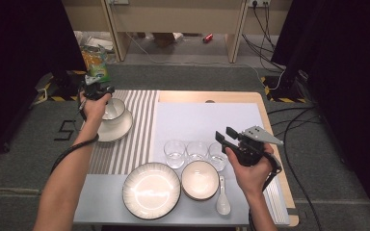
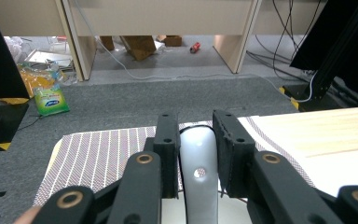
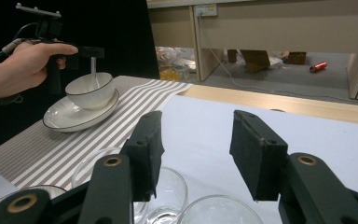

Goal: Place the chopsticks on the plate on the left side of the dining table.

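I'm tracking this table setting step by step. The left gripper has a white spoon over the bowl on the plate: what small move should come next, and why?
Probably lower the spoon a little and let go. The left gripper pinches its handle, and in the right gripper view its lower end already dips inside the bowl on the plate, so it should settle against the rim.

Left gripper (image 2: 194,154) clamped, right gripper (image 3: 196,154) agape.

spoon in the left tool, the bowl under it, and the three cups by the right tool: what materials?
Spoon: looks like glazed white ceramic; smooth, glossy, thick handle with a hole. Could be melamine.
Bowl: likely glazed ceramic; shiny white with a thin dark rim line.
Cups: clear glass by the look; see-through walls, bright rim highlights. Clear plastic can't be ruled out.
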Action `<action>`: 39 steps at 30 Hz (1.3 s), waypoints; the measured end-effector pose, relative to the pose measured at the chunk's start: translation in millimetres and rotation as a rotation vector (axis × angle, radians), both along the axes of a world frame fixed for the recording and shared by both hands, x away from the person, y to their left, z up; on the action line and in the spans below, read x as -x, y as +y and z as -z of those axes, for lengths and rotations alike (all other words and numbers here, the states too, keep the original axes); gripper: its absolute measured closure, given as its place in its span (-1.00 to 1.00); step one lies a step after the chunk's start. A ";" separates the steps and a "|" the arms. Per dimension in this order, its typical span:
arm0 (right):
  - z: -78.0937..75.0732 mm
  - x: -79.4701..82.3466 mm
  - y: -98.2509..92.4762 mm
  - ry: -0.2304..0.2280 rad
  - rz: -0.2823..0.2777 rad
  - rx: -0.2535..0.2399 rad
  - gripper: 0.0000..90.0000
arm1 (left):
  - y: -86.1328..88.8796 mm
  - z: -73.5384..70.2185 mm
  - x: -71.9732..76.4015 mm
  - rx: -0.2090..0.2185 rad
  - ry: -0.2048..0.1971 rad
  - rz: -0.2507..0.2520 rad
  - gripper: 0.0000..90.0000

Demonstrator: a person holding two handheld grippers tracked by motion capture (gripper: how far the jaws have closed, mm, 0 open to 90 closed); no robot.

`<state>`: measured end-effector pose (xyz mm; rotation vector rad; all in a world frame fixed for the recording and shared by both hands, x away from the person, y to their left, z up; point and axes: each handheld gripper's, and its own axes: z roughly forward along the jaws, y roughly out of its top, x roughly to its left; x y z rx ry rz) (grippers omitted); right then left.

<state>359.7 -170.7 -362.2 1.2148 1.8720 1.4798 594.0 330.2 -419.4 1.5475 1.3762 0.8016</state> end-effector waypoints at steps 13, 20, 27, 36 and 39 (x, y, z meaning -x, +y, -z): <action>0.8 -0.8 -1.3 -0.011 0.000 0.008 0.19 | -0.8 2.9 -4.4 -0.006 0.017 -0.004 0.57; 0.6 -0.6 -0.8 -0.005 0.000 0.006 0.19 | -0.5 4.7 -5.4 -0.011 0.019 -0.013 0.57; 0.8 -0.8 -1.1 -0.007 0.001 0.007 0.19 | -0.5 6.8 -6.0 -0.012 0.026 -0.016 0.56; 0.6 -0.5 -1.6 -0.004 0.003 0.006 0.18 | 0.1 6.8 -2.8 0.002 0.023 -0.022 0.40; 0.9 -0.6 -2.2 0.001 0.003 0.006 0.18 | 0.7 6.3 0.1 0.013 0.020 -0.028 0.28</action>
